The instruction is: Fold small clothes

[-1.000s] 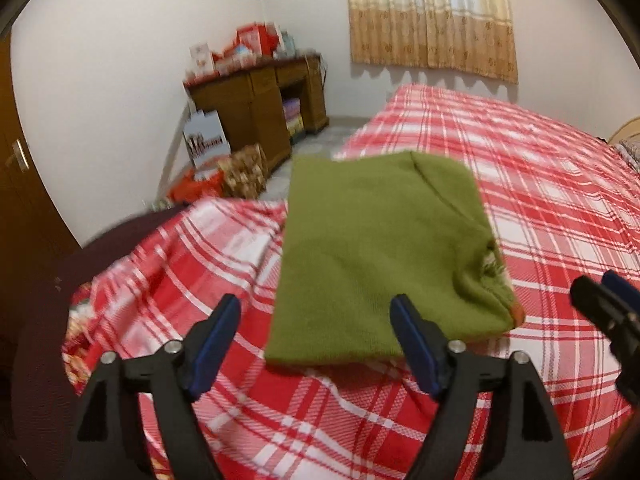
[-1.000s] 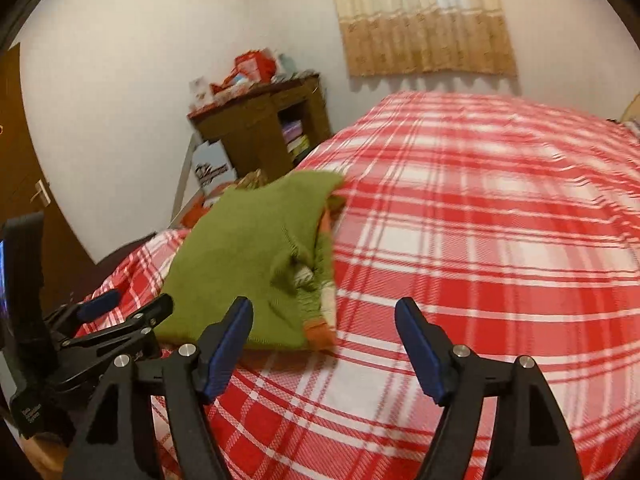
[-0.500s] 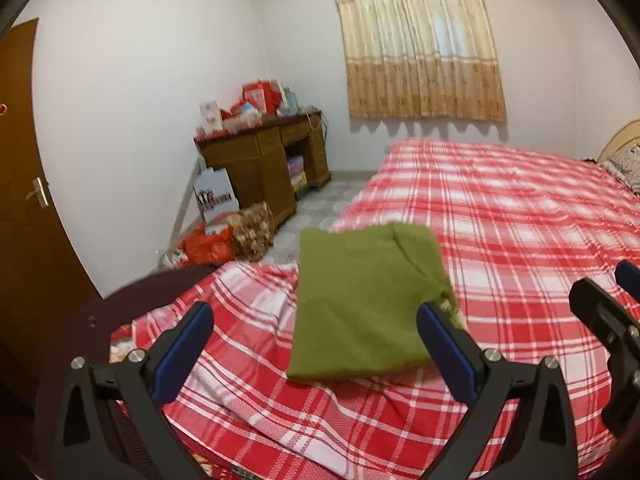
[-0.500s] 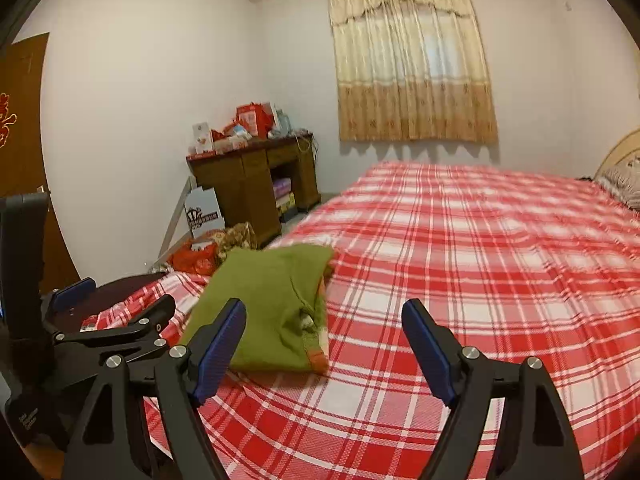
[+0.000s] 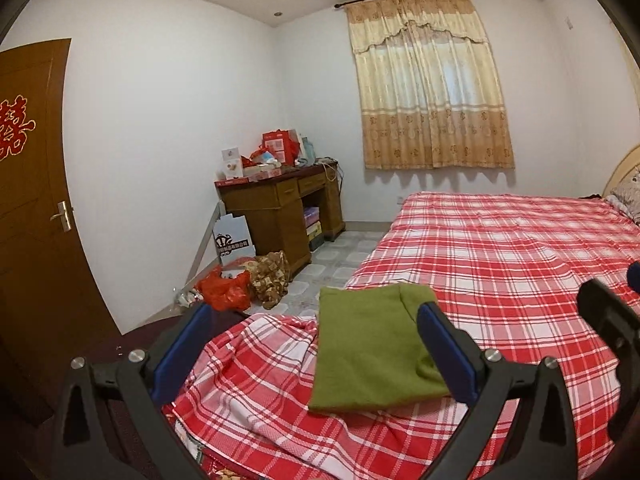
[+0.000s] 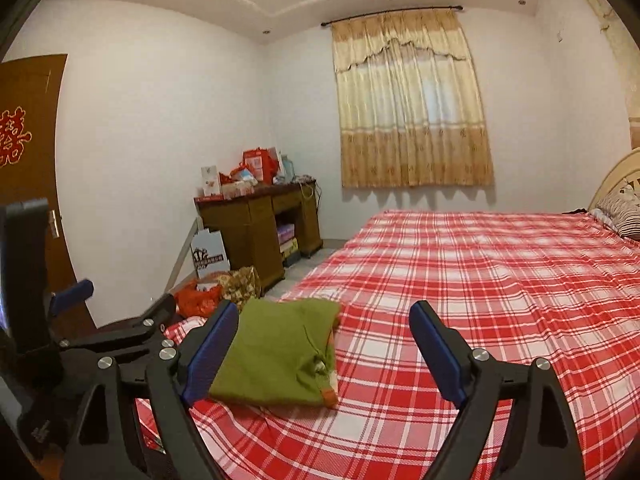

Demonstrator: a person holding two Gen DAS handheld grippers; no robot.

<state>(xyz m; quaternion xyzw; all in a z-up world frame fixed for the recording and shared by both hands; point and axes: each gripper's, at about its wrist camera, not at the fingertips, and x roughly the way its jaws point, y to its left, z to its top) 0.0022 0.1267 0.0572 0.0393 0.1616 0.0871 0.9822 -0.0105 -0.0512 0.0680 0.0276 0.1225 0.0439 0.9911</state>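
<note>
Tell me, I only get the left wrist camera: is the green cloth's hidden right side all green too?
Observer: No. The right wrist view shows an orange band at the near right corner of the green garment.
Operator: Is the other gripper holding something?
Observer: No. The right gripper has its jaws open. They have just been opening, with nothing between them. The garment lies loose on the bed beyond it.
</note>
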